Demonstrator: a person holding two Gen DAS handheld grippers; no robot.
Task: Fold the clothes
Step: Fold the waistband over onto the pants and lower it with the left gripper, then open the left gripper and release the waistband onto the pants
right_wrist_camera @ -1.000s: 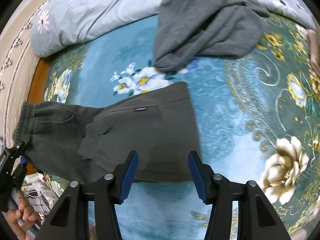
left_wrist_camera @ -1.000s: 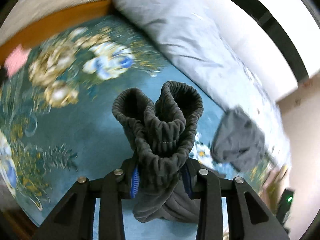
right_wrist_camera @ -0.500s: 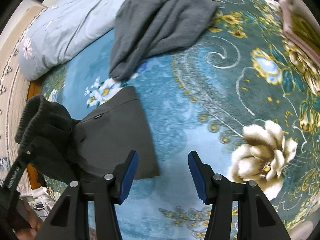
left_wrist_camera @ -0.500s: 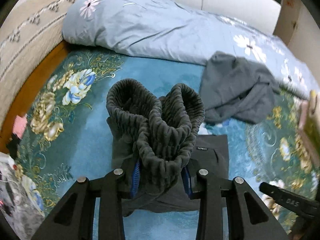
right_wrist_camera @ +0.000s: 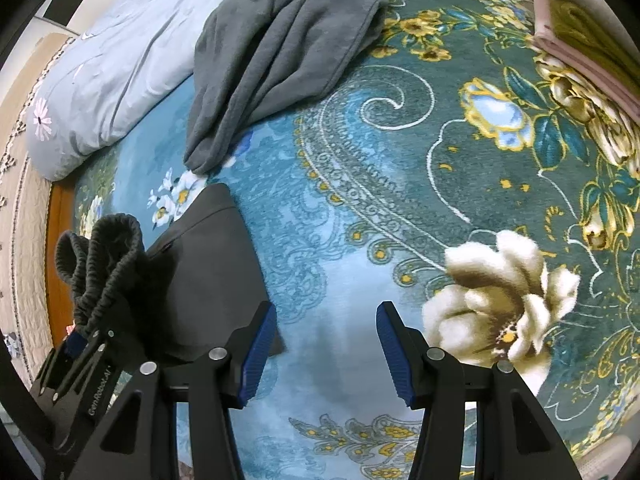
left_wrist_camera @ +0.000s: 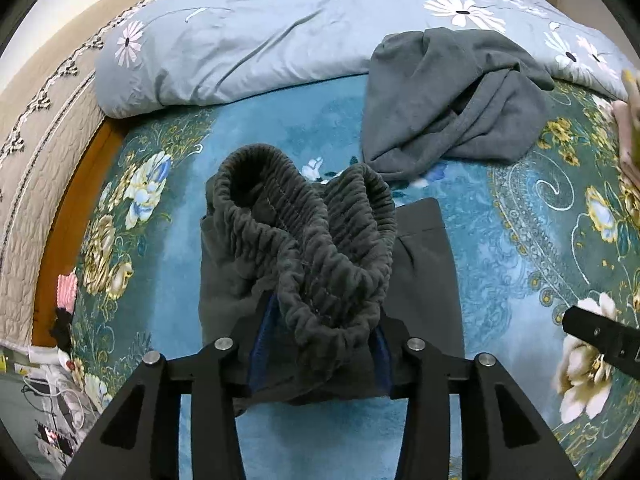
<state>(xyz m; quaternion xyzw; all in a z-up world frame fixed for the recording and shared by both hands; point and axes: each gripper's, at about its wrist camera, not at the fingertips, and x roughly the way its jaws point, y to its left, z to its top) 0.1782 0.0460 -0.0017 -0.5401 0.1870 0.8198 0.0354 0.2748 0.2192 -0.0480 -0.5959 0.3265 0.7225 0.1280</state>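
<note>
Dark grey pants lie folded on the blue floral bedspread. My left gripper is shut on their bunched elastic waistband and holds it above the folded part. In the right wrist view the waistband hangs from the left gripper at the lower left, over the pants. My right gripper is open and empty, just right of the pants' edge, above the bedspread.
A crumpled grey garment lies further back, partly on a light blue flowered quilt. Folded pink and olive cloths sit at the far right. The bed's wooden edge and clutter lie left.
The left gripper has swung right with the waistband, bringing it over the folded pants. The right gripper has moved right, off the pants, and stays open.
</note>
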